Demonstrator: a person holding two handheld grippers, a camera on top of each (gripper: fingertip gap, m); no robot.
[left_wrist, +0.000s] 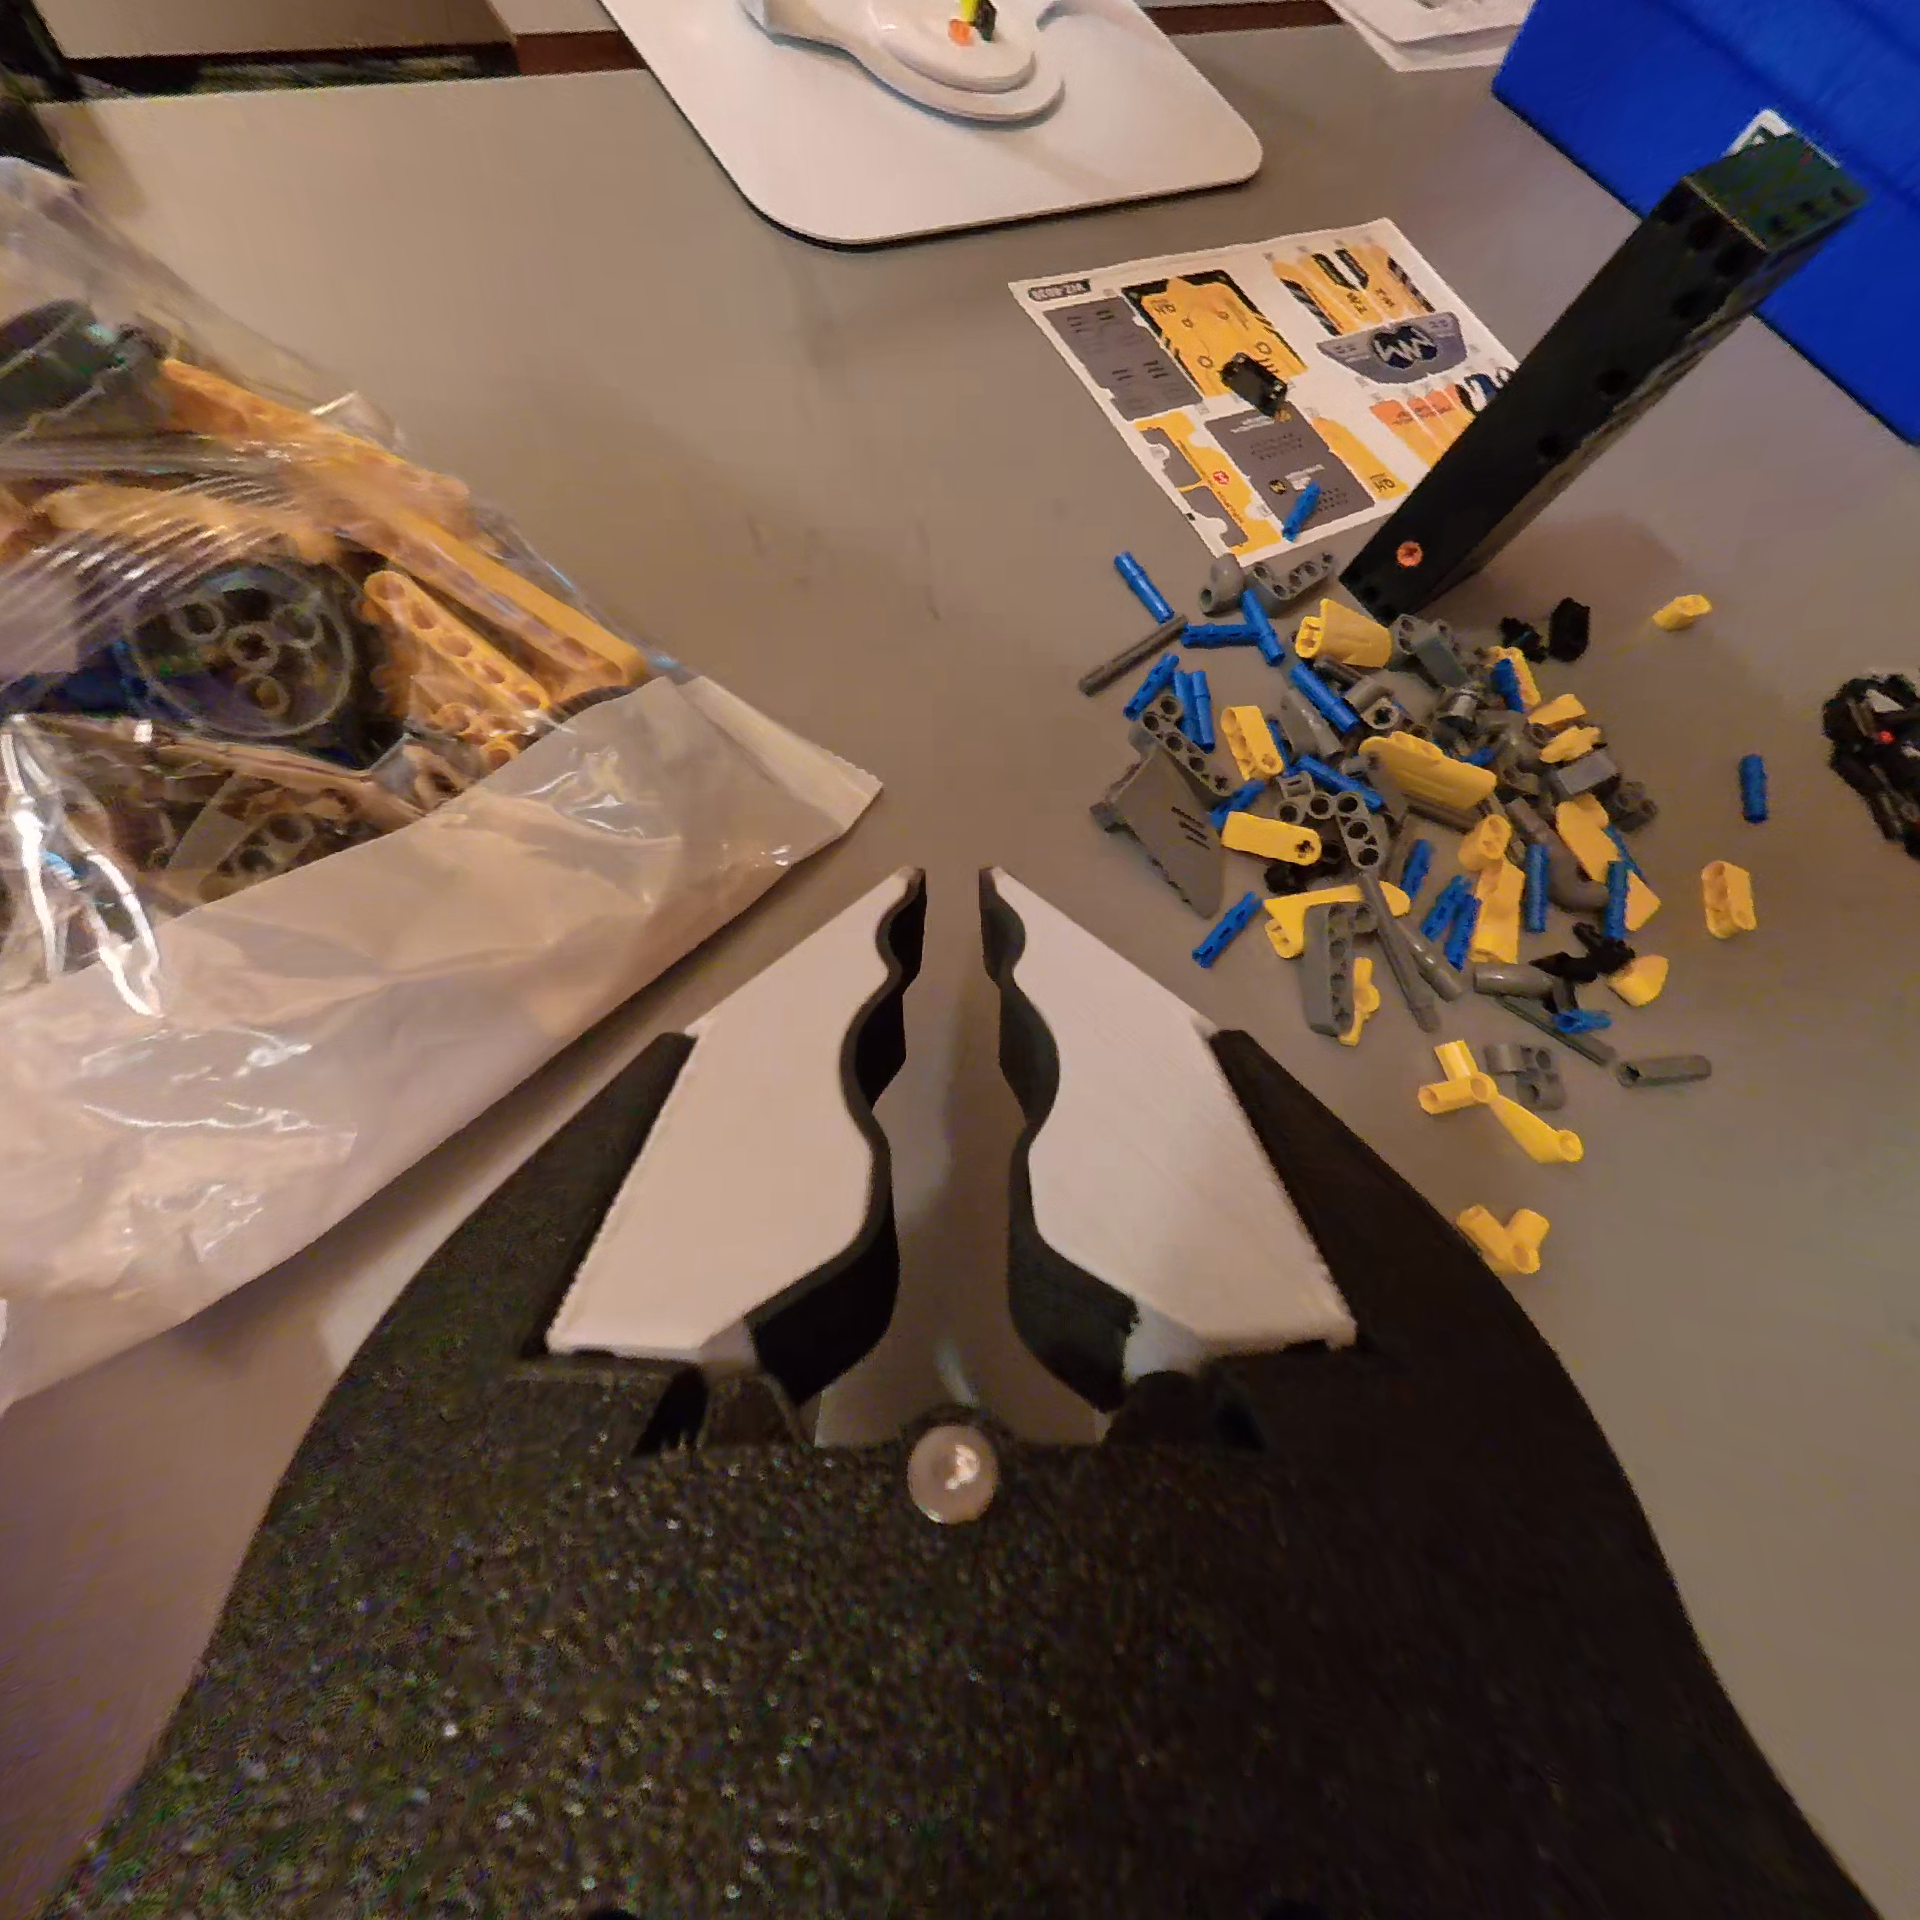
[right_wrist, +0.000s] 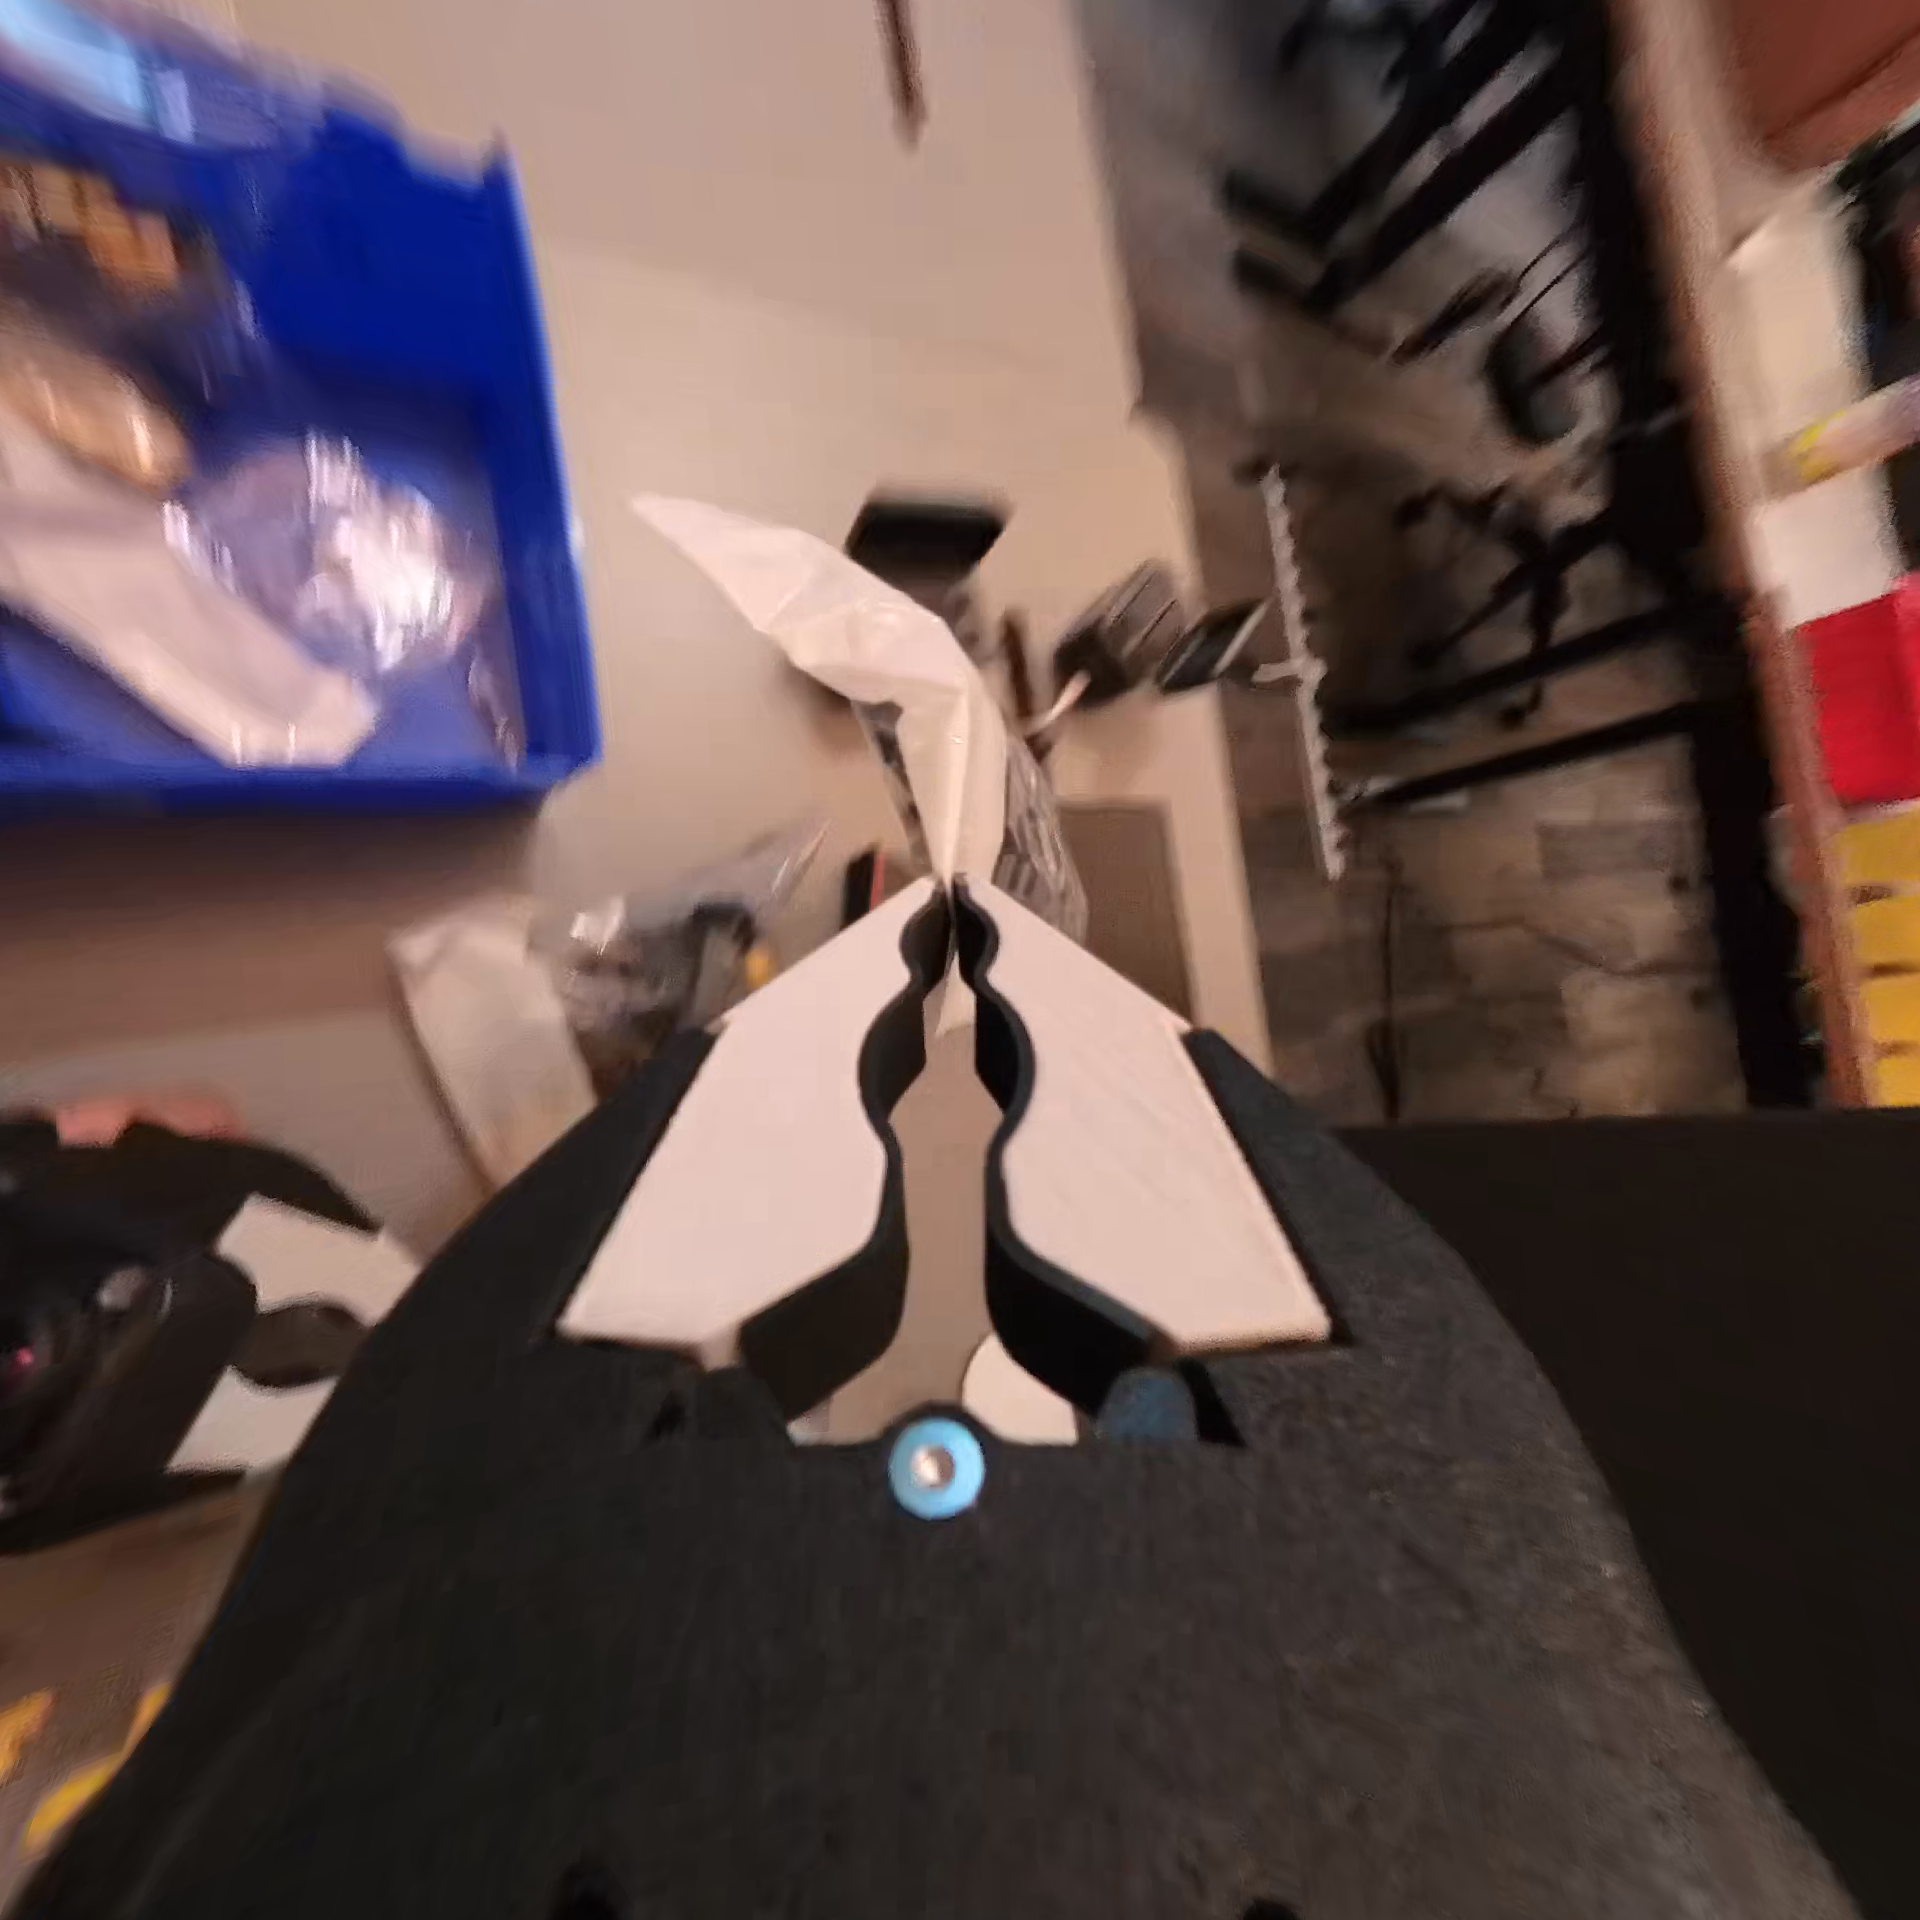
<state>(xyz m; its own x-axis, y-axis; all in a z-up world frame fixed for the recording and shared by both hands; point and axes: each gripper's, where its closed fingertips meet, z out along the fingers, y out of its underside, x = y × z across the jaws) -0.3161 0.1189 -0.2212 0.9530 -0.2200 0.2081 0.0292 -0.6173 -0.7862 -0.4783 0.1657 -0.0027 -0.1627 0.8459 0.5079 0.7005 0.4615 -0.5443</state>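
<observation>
Left wrist view, left to right: clear plastic bag of building-toy parts (left_wrist: 260, 665), yellow beams and a grey wheel inside, lies on the grey table (left_wrist: 644, 343), its flat empty end reaching toward the left gripper (left_wrist: 952, 883). That gripper's jaws stand a little apart with nothing between them, tips hovering over bare table just beside the bag's corner, not touching it as far as can be told. To the right: loose pile of blue, yellow and grey toy pieces (left_wrist: 1434, 821) spread on the table, sticker sheet (left_wrist: 1268, 374) behind it with a small black piece on it, a black perforated bar (left_wrist: 1600, 405) leaning up from the pile's far edge, a small black assembly (left_wrist: 1881, 758) at the frame edge, a blue bin (left_wrist: 1704, 135) far right, white base plate (left_wrist: 935, 156) at the top. Right wrist view is motion-blurred: the blue bin (right_wrist: 343, 436) with bags inside at left, the other gripper low left, then the right gripper (right_wrist: 952, 894) clamped at its tips on the white end of a small plastic bag (right_wrist: 894, 675), held up in the air, dark contents hanging behind; shelving at right.
</observation>
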